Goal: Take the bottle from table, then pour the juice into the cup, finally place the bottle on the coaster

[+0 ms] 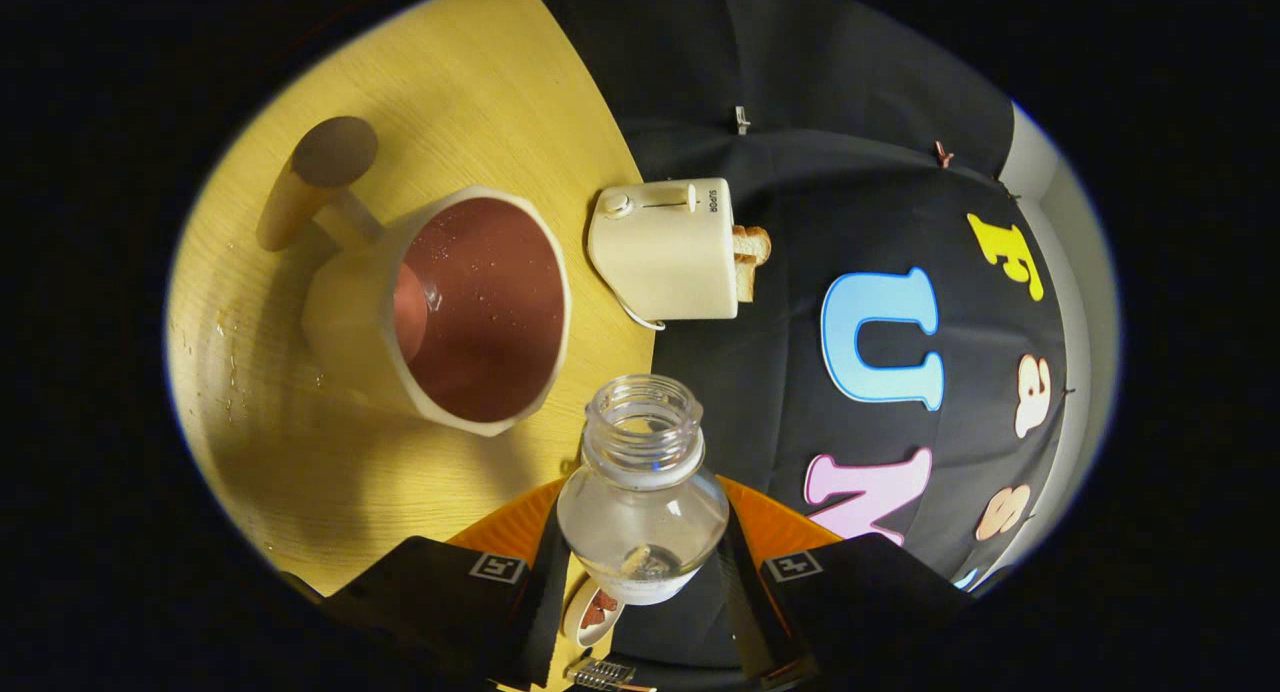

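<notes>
My gripper [640,537] is shut on a clear bottle [642,492], which sits between the two fingers with its uncapped mouth pointing forward. The gripper is rolled over, so the bottle lies roughly level with the yellow wooden table [300,452]. A little liquid shows in the bottle. Just ahead of the mouth, on the table side, stands a cream cup [470,307] with a reddish-brown inside and a wooden handle. Droplets cling to its inner wall and some liquid lies at its bottom. A small white round piece with a red pattern, possibly the coaster [597,612], peeks out behind the bottle's base.
A cream toaster [668,252] with bread slices in it stands at the table's edge, beyond the bottle's mouth and beside the cup. Spilled drops [228,372] glisten on the table near the cup's base. The black cloth wall [830,172] lies behind.
</notes>
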Demonstrator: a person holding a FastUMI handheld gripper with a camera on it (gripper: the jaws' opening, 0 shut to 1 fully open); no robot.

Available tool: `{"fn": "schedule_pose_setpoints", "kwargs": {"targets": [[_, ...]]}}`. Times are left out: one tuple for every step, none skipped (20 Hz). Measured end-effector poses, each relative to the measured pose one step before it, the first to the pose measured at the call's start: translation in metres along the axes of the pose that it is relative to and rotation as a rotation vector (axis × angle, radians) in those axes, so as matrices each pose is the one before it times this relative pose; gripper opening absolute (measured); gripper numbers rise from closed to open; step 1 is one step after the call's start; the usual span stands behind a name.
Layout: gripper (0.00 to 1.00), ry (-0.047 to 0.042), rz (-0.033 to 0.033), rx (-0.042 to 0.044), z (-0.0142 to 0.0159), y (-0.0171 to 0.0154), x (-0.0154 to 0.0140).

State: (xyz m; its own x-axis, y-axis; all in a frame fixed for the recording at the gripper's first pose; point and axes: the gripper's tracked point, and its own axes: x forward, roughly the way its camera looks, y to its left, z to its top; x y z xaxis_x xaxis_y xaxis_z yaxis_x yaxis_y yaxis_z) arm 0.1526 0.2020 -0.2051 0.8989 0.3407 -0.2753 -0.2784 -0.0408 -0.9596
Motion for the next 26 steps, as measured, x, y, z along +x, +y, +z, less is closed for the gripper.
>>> {"fn": "schedule_pose_setpoints", "kwargs": {"targets": [[0.71, -0.00570, -0.00071, -0.02123, 0.00042, 0.00045, 0.00156], [0.71, -0.00052, -0.00167, -0.02220, 0.00000, -0.00045, 0.00085], [0.71, -0.00377, -0.00254, -0.01807, 0.00154, -0.00016, 0.00167], [0.71, -0.00513, 0.00280, -0.01421, 0.00102, 0.00103, 0.00164], [0.71, -0.00522, -0.00043, -0.01491, 0.00132, -0.00051, 0.00351], [0.71, -0.00427, -0.00046, -0.01638, 0.00044, -0.00024, 0.00194], [0.71, -0.00483, -0.00090, -0.01474, 0.00124, -0.00045, 0.00209], [0.71, -0.00473, -0.00040, -0.01595, 0.00047, -0.00021, 0.00127], [0.71, -0.00516, -0.00108, -0.01348, 0.00072, -0.00028, 0.00217], [0.71, -0.00437, -0.00116, -0.01202, 0.00079, -0.00017, 0.00022], [0.71, -0.00638, -0.00549, -0.01338, 0.00098, -0.00132, 0.00077], [0.71, -0.00288, -0.00189, -0.01444, 0.00019, -0.00064, 0.00077], [0.71, -0.00348, 0.00091, -0.01249, -0.00049, 0.00104, 0.00112], [0.71, -0.00359, 0.00222, -0.01430, -0.00001, 0.00099, 0.00110], [0.71, -0.00394, -0.00067, -0.01746, -0.00001, -0.00026, 0.00051], [0.71, -0.00051, -0.00208, -0.01623, -0.00104, -0.00034, 0.00003], [0.71, -0.00133, 0.00152, -0.01217, -0.00097, 0.00046, 0.00016], [0.71, -0.00311, 0.00186, -0.01216, -0.00060, -0.00001, 0.00063], [0.71, -0.00294, -0.00129, -0.01467, 0.00035, -0.00078, 0.00139], [0.71, -0.00461, -0.00042, -0.01505, -0.00016, -0.00058, -0.00009], [0.71, -0.00416, 0.00020, -0.01477, 0.00040, -0.00055, 0.00053], [0.71, -0.00609, 0.00050, -0.01246, 0.00051, -0.00081, 0.00071], [0.71, -0.00272, 0.00728, -0.01227, 0.00081, 0.00154, 0.00040], [0.71, -0.00720, 0.00493, -0.01283, 0.00046, 0.00008, 0.00058], [0.71, -0.00755, -0.00022, -0.01554, 0.00048, -0.00149, 0.00096], [0.71, -0.00478, 0.00154, -0.01257, 0.00015, -0.00101, -0.00013]]}}
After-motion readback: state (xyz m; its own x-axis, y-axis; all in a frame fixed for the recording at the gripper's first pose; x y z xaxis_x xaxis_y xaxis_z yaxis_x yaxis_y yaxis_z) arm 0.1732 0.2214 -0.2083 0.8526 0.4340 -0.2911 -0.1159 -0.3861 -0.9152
